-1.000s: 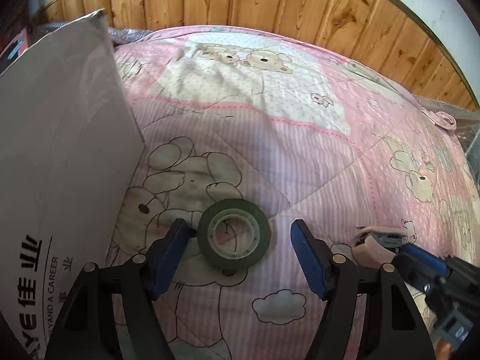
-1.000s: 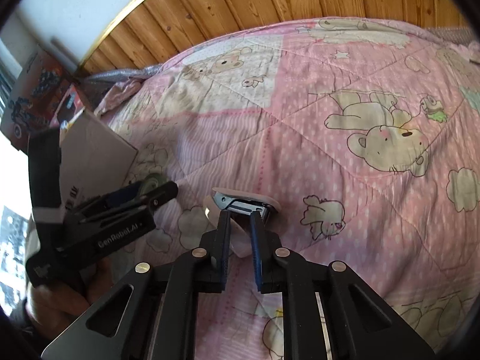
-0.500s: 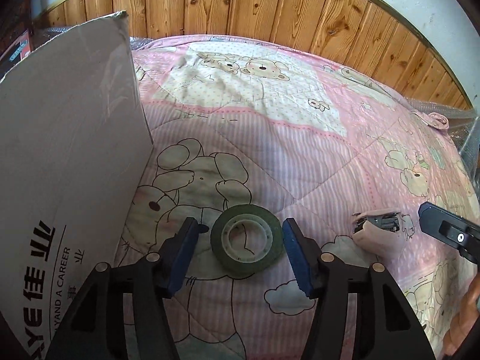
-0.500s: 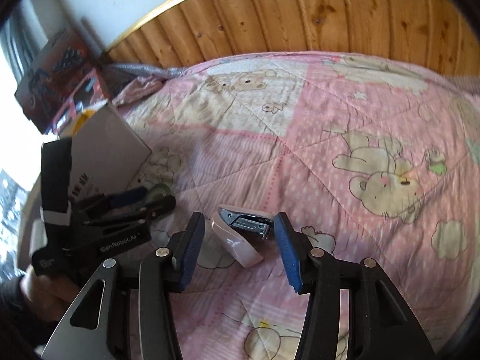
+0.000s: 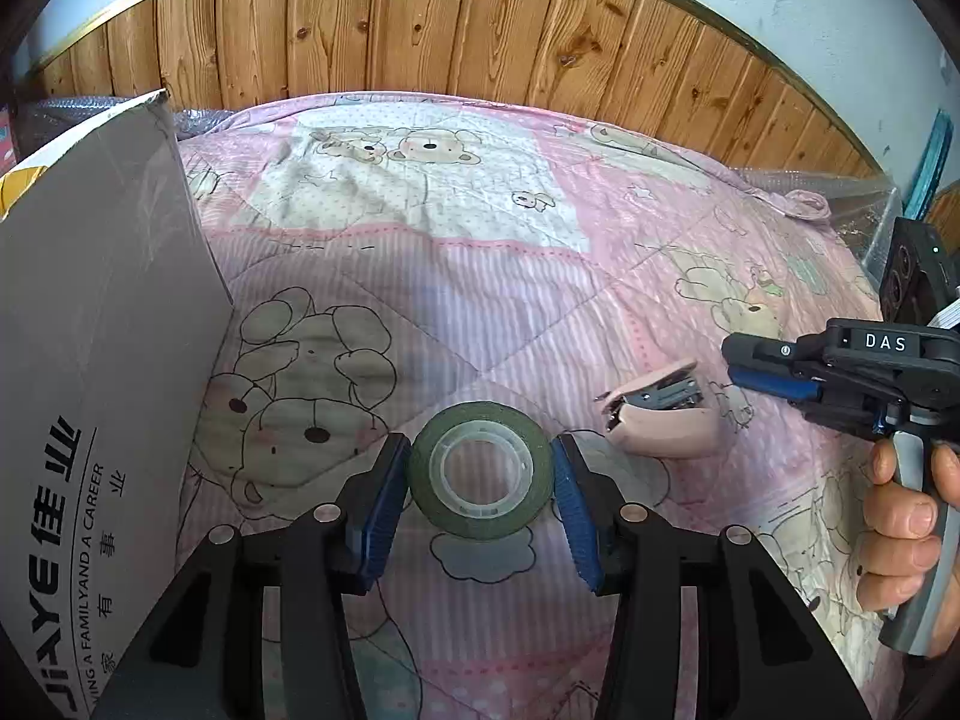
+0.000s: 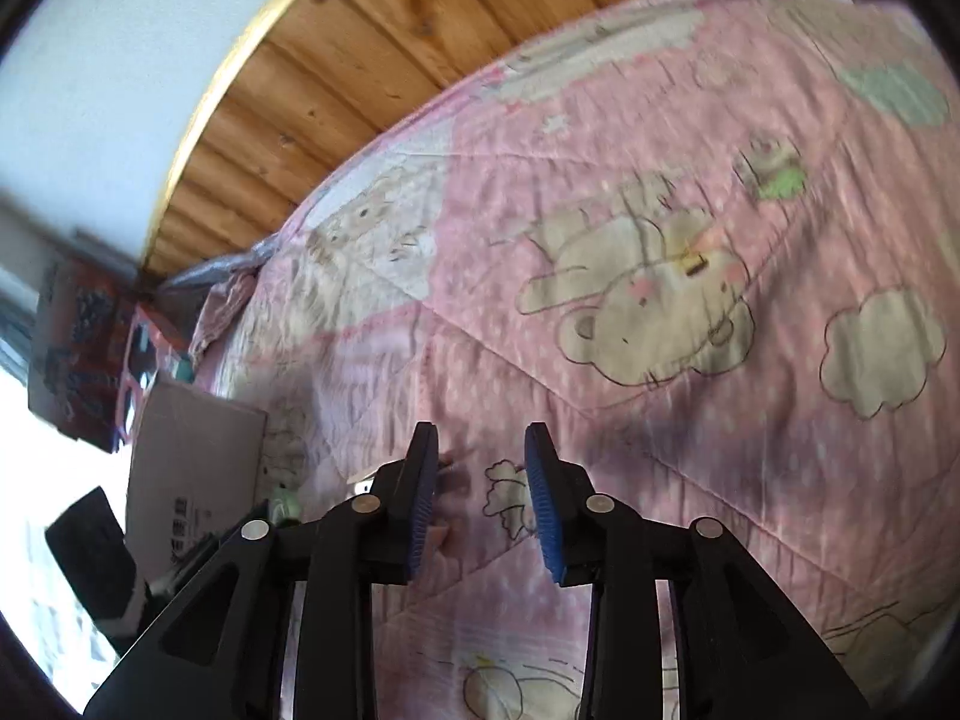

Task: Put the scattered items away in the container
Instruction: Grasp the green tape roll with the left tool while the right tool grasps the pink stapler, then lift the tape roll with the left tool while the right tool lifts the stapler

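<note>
A dark green tape roll (image 5: 480, 471) lies flat on the pink bear quilt (image 5: 456, 276). My left gripper (image 5: 480, 444) is shut on it, both blue pads (image 5: 387, 504) pressing its sides. A pink stapler (image 5: 660, 420) lies just right of the roll. My right gripper (image 5: 735, 363) hovers right of the stapler, held by a hand (image 5: 912, 528). In the blurred right wrist view, that gripper (image 6: 481, 432) is open with nothing between its fingers; the stapler (image 6: 451, 483) peeks out beside the left finger. The grey cardboard box (image 5: 108, 360) stands at the left.
A wood-panelled wall (image 5: 456, 30) runs behind the bed. Bubble wrap (image 5: 840, 198) lies along the far right edge. Colourful boxes (image 6: 84, 360) sit beyond the cardboard box (image 6: 192, 456). Bare quilt stretches ahead of and right of the stapler.
My left gripper narrowed from wide open until its pads met the tape roll. The right gripper opened off the stapler and drew away to the right, tilting.
</note>
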A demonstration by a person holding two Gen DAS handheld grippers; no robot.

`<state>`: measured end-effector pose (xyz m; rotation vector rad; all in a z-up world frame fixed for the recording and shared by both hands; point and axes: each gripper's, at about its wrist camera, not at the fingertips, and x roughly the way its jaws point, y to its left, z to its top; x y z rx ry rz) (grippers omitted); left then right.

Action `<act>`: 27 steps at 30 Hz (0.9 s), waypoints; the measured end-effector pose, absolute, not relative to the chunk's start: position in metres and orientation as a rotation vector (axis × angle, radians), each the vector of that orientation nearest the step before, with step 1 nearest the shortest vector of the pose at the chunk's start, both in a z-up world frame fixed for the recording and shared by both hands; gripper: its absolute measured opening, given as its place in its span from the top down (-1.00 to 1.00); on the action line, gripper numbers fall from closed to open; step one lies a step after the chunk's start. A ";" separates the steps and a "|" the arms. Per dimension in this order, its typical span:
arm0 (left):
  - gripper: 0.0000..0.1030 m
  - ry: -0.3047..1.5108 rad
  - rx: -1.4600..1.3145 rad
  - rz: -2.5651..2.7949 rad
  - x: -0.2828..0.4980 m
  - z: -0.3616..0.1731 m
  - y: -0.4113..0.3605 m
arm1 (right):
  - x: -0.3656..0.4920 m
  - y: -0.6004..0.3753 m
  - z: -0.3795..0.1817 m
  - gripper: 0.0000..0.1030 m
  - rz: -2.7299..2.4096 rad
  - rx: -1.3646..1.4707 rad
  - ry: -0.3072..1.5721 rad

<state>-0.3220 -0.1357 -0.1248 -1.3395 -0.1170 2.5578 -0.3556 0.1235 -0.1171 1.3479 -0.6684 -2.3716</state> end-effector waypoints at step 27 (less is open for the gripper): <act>0.05 -0.270 -1.338 2.610 -0.302 -0.118 -0.167 | -0.307 -0.010 -0.084 0.16 -2.364 1.133 0.147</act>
